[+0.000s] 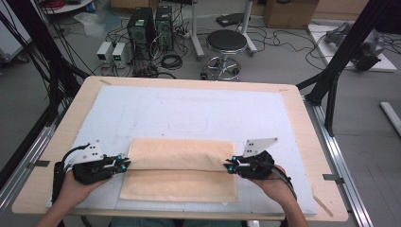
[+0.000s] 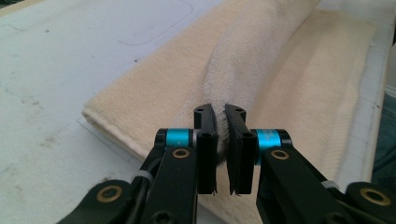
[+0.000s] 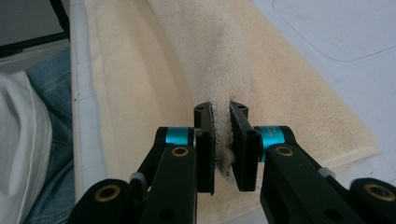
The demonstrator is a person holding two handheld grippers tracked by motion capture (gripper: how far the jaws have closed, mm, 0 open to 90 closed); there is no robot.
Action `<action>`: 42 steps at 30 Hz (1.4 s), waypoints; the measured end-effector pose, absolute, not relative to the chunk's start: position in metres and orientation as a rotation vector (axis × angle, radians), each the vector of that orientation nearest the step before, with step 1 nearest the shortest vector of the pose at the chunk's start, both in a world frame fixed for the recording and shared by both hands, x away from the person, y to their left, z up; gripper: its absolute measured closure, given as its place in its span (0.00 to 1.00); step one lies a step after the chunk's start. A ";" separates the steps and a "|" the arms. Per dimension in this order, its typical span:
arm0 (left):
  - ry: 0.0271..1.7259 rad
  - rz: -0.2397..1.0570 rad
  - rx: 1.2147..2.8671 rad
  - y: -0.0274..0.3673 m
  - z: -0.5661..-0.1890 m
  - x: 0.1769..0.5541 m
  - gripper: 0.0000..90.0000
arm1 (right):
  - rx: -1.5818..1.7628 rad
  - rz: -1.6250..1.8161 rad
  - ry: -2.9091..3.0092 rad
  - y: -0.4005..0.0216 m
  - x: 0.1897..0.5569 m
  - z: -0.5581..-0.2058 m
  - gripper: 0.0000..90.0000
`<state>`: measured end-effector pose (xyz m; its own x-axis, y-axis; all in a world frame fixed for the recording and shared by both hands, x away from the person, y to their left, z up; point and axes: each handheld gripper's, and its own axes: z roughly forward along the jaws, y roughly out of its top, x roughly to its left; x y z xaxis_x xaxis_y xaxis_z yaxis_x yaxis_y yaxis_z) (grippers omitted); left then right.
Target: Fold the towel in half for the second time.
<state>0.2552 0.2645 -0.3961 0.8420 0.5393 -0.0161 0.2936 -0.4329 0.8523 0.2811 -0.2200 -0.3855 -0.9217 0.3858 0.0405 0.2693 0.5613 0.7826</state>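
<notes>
A cream towel lies on the white mat near the table's front, and its upper layer is lifted into a fold along the middle. My left gripper is at the towel's left edge, shut on the raised fold. In the left gripper view the jaws pinch the towel, which rises away from them as a ridge. My right gripper is at the towel's right edge. In the right gripper view its jaws are shut on a bunched piece of the towel.
The mat covers most of a wooden table. Beyond the far edge stand a round stool, computer towers and many cables on the floor. A person's jeans sit close to the table's near edge.
</notes>
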 end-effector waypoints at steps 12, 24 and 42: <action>0.584 0.267 2.092 0.270 -0.403 0.225 0.75 | 0.509 1.279 2.709 -0.221 0.249 -0.394 0.76; 0.579 0.176 2.130 0.255 -0.418 0.237 0.70 | 0.507 1.272 2.770 -0.207 0.256 -0.409 0.63; 0.491 0.184 2.165 0.254 -0.418 0.229 0.96 | 0.406 1.201 2.804 -0.201 0.248 -0.422 0.93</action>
<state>0.2290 0.2535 -0.4180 0.9107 0.4106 -0.0449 0.2796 -0.5327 0.7988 0.2482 -0.2011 -0.4218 -0.9632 0.2652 0.0444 0.2151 0.6610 0.7189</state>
